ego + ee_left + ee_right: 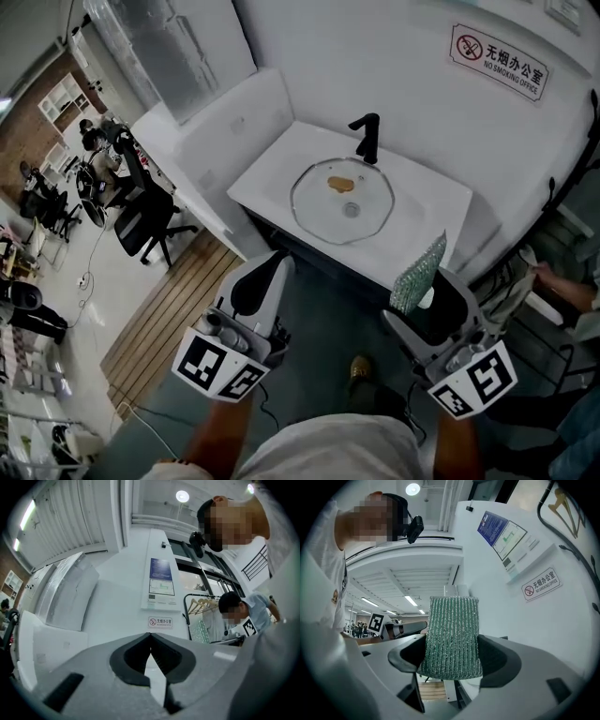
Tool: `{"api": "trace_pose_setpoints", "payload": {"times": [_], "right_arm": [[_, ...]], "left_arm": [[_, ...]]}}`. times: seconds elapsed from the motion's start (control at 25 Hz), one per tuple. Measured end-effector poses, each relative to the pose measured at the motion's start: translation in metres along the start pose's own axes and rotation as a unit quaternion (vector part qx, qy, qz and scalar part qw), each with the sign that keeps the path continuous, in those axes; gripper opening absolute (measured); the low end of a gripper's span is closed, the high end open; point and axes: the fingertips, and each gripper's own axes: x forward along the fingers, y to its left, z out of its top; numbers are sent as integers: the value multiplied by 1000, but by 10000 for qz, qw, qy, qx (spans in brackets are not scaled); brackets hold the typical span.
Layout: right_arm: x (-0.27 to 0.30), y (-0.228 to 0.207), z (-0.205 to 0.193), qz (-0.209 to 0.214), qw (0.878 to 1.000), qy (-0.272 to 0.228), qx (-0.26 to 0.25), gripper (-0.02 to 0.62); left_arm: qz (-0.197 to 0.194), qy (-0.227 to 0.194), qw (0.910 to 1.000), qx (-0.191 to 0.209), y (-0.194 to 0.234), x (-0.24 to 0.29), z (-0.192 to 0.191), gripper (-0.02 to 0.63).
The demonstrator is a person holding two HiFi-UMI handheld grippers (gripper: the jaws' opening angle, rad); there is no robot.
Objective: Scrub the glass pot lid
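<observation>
A person stands before a white washbasin counter [441, 202] with a gripper in each hand; the glass pot lid [342, 201] lies flat on the counter top, just in front of the black tap [367, 138], with a brownish smear [340, 183] on the glass near its far edge and its knob [351, 209] at the centre. The left gripper [279, 261] is clenched and carries nothing; the left gripper view shows its jaws meeting at the tips, with only the wall and a no-smoking sign [160, 622] beyond them. The right gripper [424, 292] grasps a green scouring pad [419, 270], which stands upright between the jaws; in the right gripper view the pad [452, 637] is pinched from both sides, its top rising clear of the jaws. Both grippers are held on the near side of the counter, over the floor and well apart from the lid, the left toward the counter's left corner, the right toward its right. A no-smoking sign [498, 61] hangs on the wall behind the basin; a black office chair [141, 220] stands at the left, beside a strip of wooden slats [178, 300].
</observation>
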Motion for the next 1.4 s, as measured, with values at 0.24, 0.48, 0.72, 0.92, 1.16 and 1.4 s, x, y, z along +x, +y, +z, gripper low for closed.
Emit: {"api": "trace_pose_setpoints", "payload": {"times": [0.24,0.48,0.72,0.92,1.16,1.4], "right_arm": [[40,-59,-7,169,9998,143,29,339],[75,-94,-14,382,9987,328,26,339],[97,-104,-21,438,9977,507,53,339],[118,-108,-21,323,9978,583,4,339],[153,-121,-26,93,9978,652,-116,339],[188,-137,-32,-126,9956,882,-300,339]], "left_arm": [[206,55,9998,30,34,59,-15,15],[380,166,9991,25,61,96,-29,15],[454,235,9987,-29,82,110,-34,15],[354,252,9990,-43,103,123,-33,15],[153,365,9992,-29,139,145,-45,15],[-74,434,9990,-44,174,171,-57,17]]}}
